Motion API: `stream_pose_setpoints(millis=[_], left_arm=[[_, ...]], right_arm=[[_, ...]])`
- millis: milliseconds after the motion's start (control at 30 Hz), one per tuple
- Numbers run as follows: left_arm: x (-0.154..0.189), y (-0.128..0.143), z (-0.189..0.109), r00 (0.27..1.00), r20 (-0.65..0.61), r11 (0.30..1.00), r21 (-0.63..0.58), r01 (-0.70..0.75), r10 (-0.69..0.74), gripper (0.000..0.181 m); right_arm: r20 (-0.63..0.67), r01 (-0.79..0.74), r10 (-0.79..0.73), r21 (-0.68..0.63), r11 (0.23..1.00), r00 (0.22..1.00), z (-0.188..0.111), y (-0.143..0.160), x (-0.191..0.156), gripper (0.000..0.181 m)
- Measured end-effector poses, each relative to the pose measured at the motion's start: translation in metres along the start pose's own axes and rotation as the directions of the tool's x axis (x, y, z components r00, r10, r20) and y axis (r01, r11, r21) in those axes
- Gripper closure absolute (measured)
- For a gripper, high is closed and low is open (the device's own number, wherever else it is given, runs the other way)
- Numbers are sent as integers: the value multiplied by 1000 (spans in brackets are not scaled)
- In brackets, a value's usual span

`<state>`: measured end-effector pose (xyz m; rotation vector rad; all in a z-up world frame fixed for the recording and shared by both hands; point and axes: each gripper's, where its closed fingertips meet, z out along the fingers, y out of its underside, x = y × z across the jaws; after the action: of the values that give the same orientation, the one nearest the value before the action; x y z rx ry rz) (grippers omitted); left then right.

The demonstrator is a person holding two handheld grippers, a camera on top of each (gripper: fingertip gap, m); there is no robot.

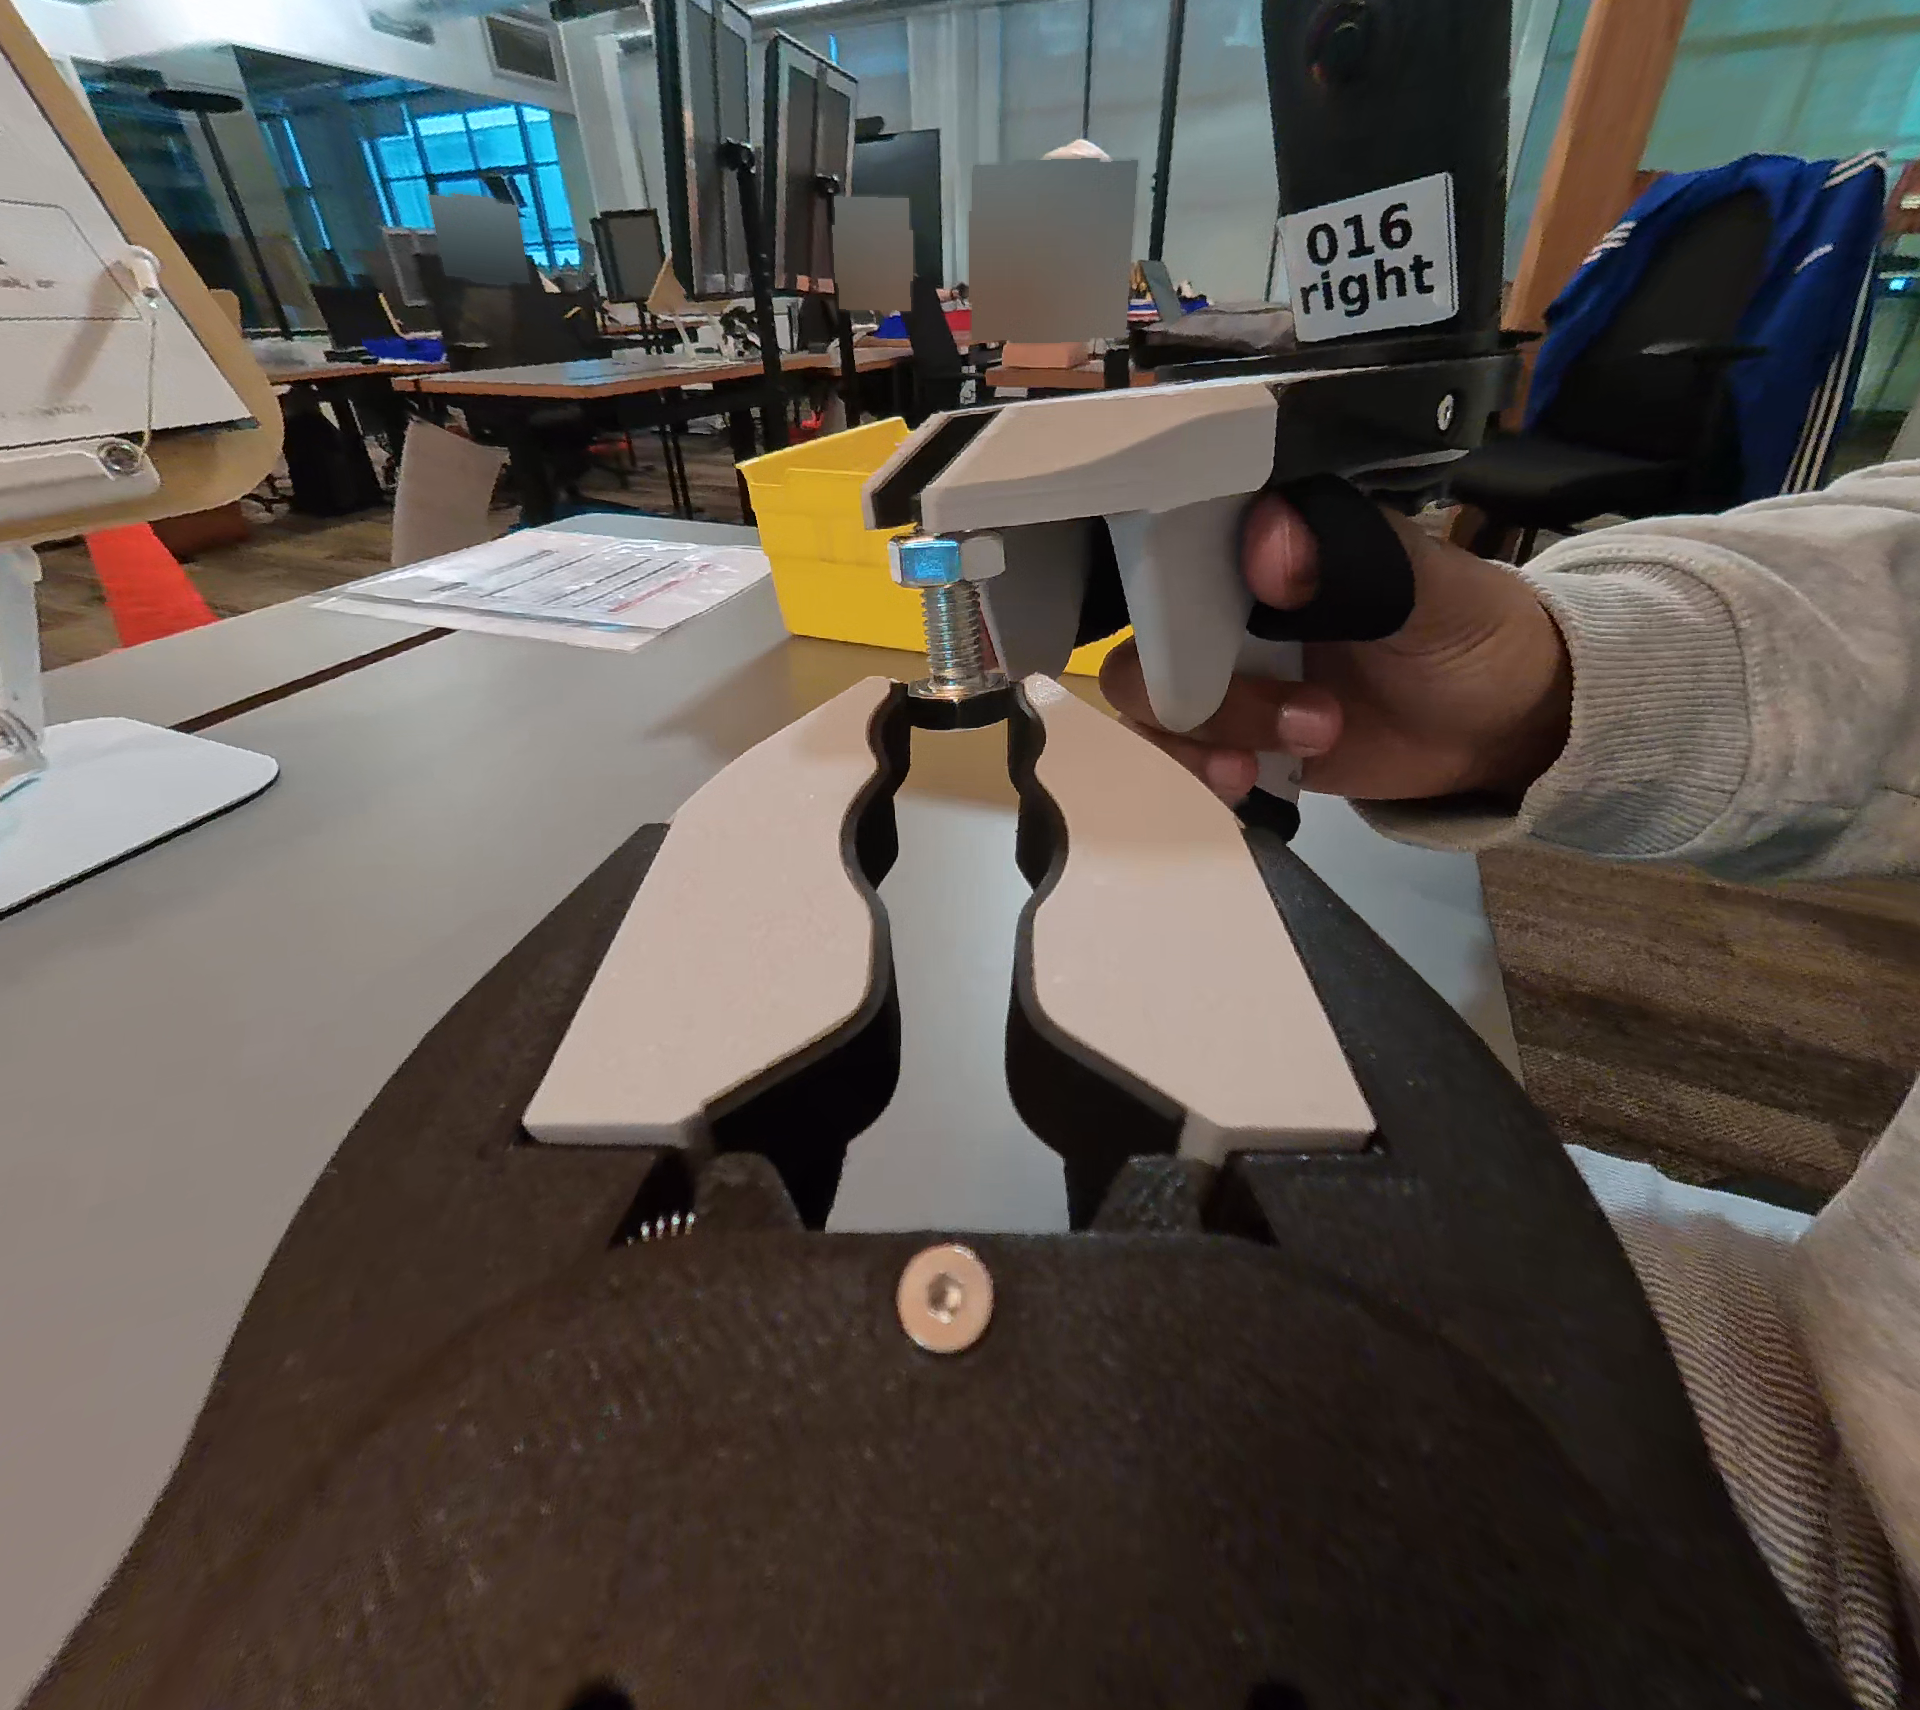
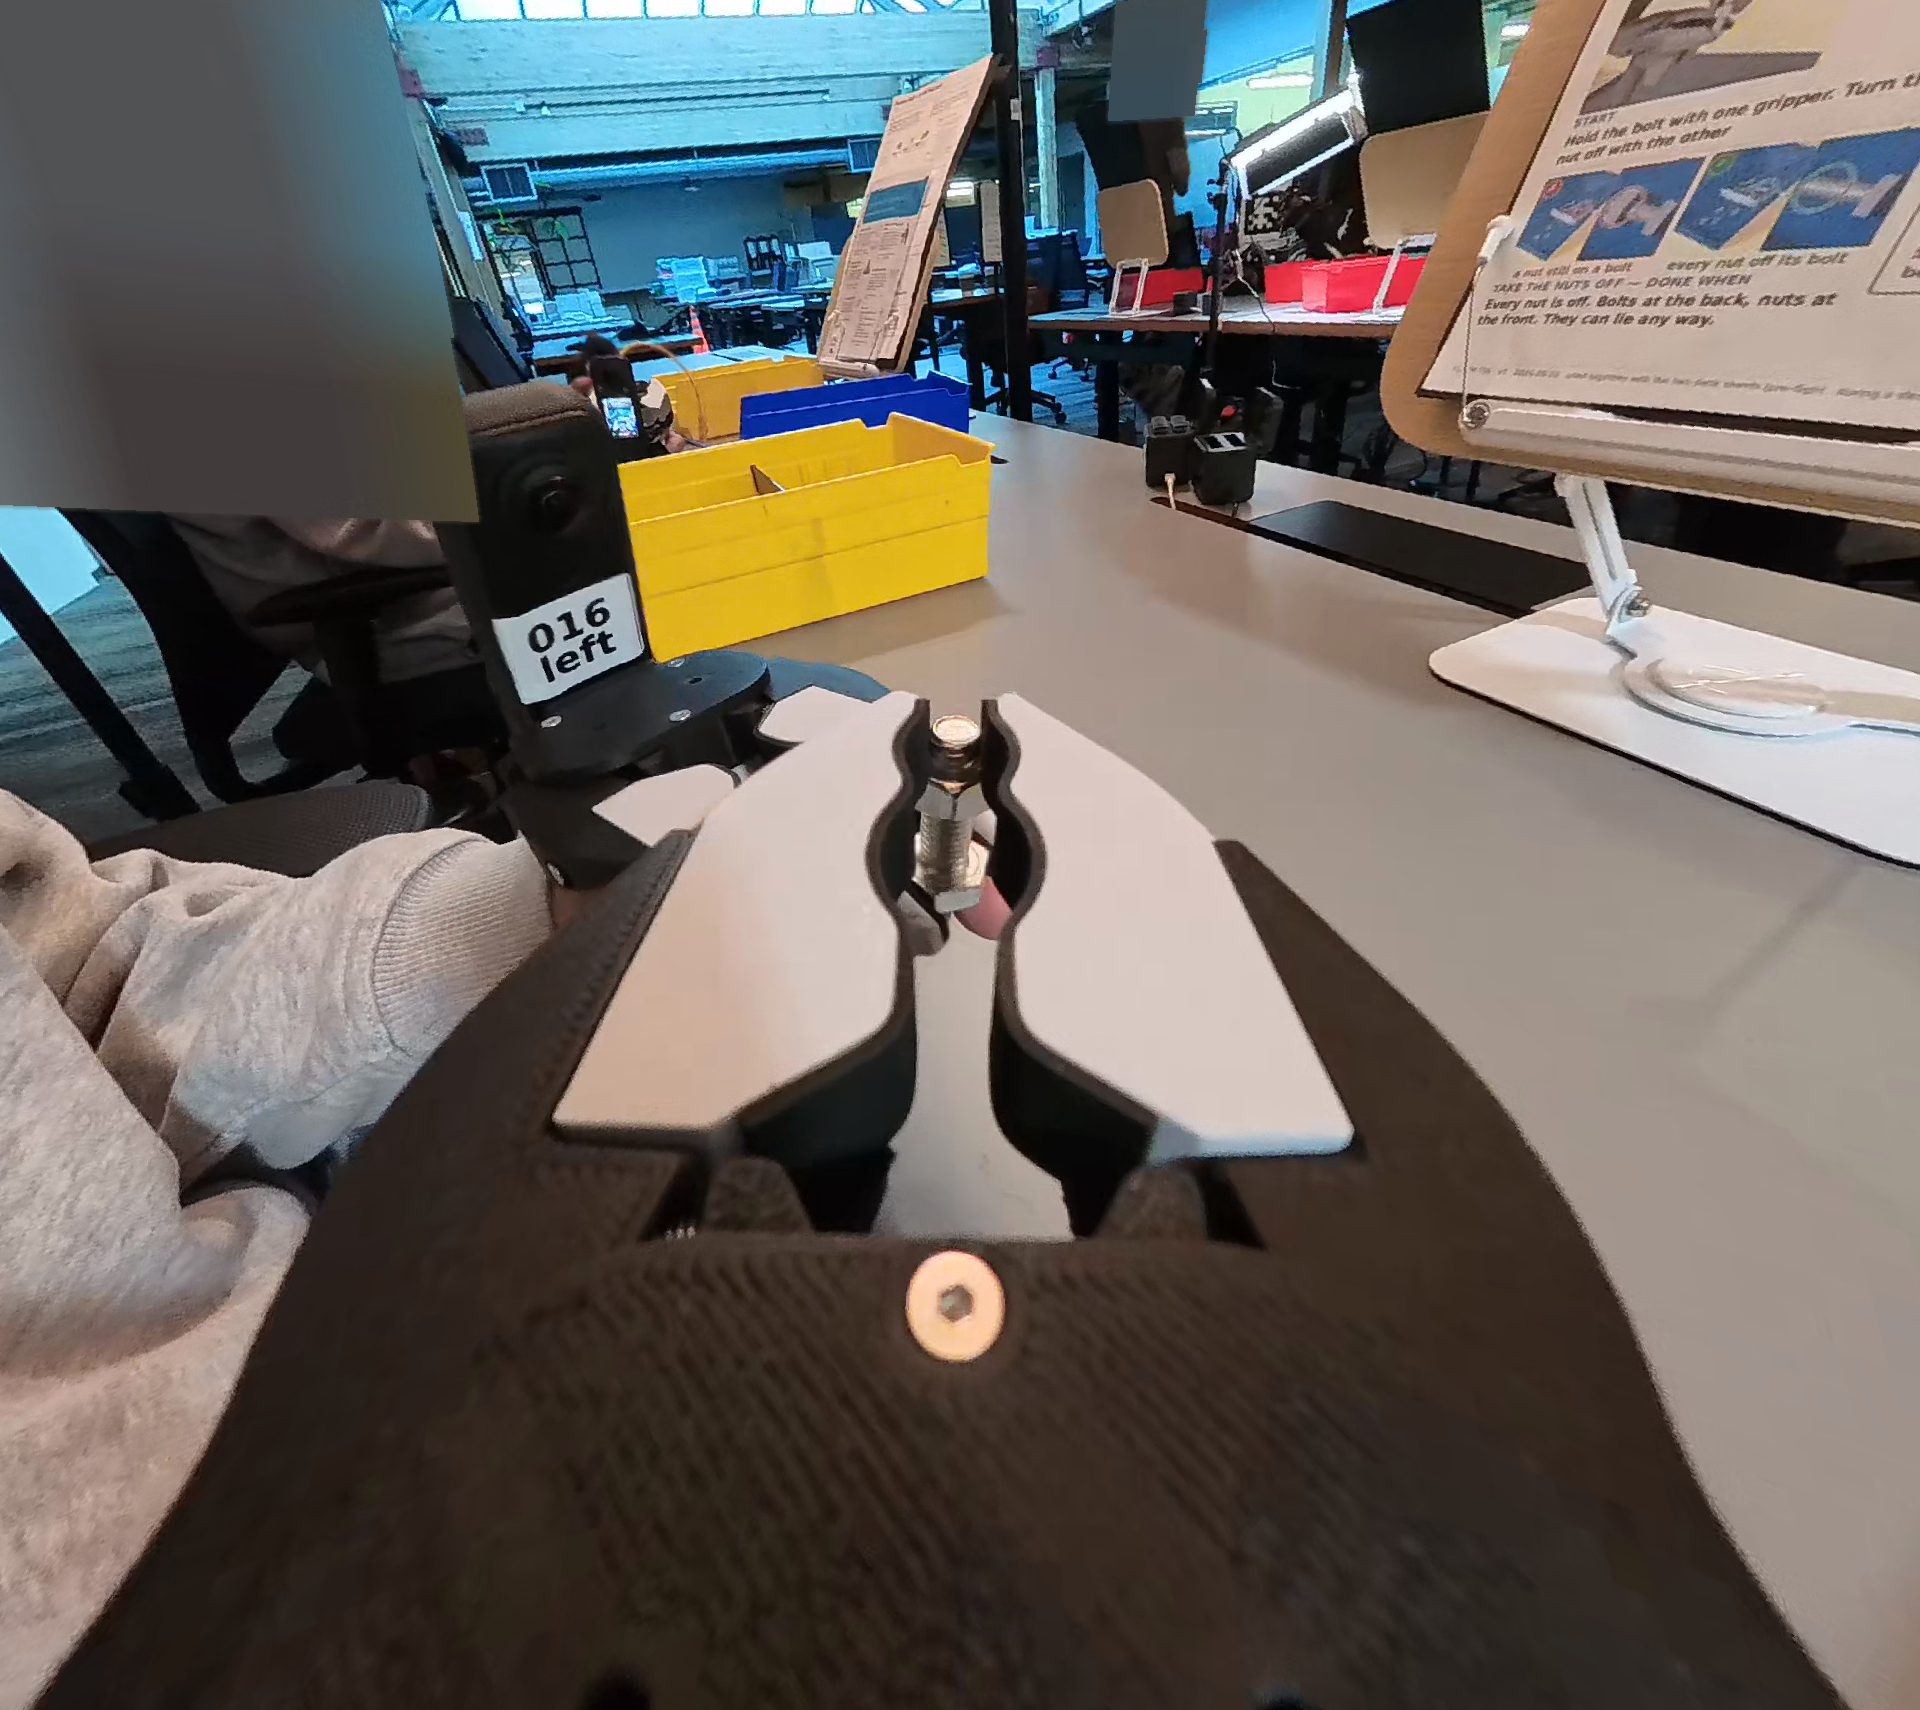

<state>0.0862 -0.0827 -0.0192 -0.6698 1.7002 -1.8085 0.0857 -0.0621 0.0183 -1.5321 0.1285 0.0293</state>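
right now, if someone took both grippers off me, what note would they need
Left gripper: shut on the lower hex end of the silver threaded steel bolt, which stands upright above the grey table.
Right gripper: shut on the bolt's upper hex end.
Both hex pieces are on the thread; I cannot tell which is the nut.
The yellow plastic bin sits behind, apart.

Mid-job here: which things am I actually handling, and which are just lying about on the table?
In hand:
- bolt, upright, with nut on its thread
- left gripper shut on its lower end
- right gripper shut on its upper end

Lying about:
- yellow bin
- sleeved papers
- sheet stand
- blue bin
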Motion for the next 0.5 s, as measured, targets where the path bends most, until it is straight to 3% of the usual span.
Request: stream_pose_setpoints(millis=[500], left_arm=[[1, -1, -1, 1000, -17, 1000, 9, 24, -24, 161]], right_arm=[[-7, 13, -13, 2, 1000, 1000, 0, -1, 1, 172]])
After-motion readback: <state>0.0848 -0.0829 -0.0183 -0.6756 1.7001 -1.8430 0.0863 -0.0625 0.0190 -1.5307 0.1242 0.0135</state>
